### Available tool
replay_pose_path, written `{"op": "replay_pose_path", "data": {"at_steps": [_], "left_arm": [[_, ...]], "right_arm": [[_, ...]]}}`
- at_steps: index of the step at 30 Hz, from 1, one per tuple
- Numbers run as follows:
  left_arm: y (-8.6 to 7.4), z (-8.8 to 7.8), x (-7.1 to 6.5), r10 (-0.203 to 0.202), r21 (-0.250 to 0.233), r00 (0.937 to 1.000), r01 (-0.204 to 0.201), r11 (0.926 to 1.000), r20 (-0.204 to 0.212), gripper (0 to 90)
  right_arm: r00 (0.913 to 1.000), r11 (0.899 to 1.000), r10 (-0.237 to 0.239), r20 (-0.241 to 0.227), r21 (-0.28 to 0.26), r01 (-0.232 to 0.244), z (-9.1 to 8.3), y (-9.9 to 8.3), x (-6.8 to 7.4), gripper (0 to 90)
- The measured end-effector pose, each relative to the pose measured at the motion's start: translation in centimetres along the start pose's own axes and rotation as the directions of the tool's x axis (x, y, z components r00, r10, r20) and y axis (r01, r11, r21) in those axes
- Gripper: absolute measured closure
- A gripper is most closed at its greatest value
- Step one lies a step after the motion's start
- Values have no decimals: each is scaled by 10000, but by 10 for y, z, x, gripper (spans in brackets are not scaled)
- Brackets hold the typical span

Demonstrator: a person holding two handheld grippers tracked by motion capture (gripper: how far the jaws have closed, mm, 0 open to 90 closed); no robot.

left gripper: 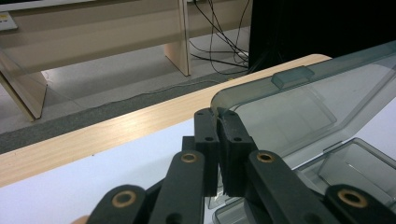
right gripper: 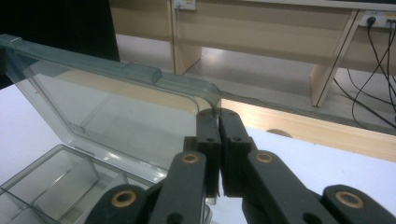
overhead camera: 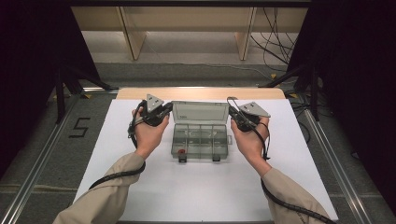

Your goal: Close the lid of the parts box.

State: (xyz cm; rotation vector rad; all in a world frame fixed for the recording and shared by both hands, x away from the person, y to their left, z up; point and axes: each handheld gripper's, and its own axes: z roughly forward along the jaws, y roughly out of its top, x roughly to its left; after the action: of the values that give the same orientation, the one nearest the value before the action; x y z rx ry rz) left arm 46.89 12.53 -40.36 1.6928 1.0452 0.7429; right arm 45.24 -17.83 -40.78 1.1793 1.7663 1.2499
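A clear grey plastic compartment box [overhead camera: 201,140] sits mid-table on the white sheet, its lid [overhead camera: 200,112] raised and leaning back. A small red item [overhead camera: 181,151] lies in its front left compartment. My left gripper [overhead camera: 167,111] is at the lid's upper left corner and my right gripper [overhead camera: 232,113] at the upper right corner. In the left gripper view the jaws [left gripper: 218,114] are pressed together on the lid's [left gripper: 299,107] corner edge. The right gripper view shows the same: jaws [right gripper: 218,114] pinched on the lid's [right gripper: 116,107] corner, with compartments [right gripper: 60,182] below.
The white sheet [overhead camera: 196,191] covers the table, with a wooden strip [overhead camera: 201,93] at its far edge. Beyond are wooden desk legs [overhead camera: 133,42] and floor cables [overhead camera: 275,42]. A "5" mark [overhead camera: 79,127] is on the floor at left. Metal rails run along both sides.
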Motion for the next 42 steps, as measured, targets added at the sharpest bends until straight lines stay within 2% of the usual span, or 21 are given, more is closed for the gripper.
{"op": "replay_pose_path", "data": {"at_steps": [6,11,24,28,30,36,42], "left_arm": [[-1,-2,-1,78,-22,10000,-78,10000,21,869],[-2,-3,-1,71,-53,10000,-70,10000,31,869],[-8,-7,-4,157,-280,9999,-158,9995,-21,869],[-9,-7,-5,47,-276,10000,-46,9996,43,869],[-10,-8,-5,61,-277,10000,-60,9996,49,868],[-12,-9,-5,111,-352,9999,-108,9993,77,868],[-13,-11,-7,168,-365,9998,-166,9992,49,868]], "right_arm": [[10000,9999,-17,-62,159,18,-2,0,0,884],[9999,9999,64,-127,110,-63,-4,-2,2,884],[9999,9999,-116,14,-88,116,-8,-6,4,885],[9999,10000,9,-100,-42,-9,-8,-8,5,885],[10000,9998,-89,-4,-180,89,-8,-8,5,885],[9999,10000,-98,-49,-15,98,-11,-9,6,885],[9998,9998,-196,-11,-101,196,-12,-10,6,886]]}}
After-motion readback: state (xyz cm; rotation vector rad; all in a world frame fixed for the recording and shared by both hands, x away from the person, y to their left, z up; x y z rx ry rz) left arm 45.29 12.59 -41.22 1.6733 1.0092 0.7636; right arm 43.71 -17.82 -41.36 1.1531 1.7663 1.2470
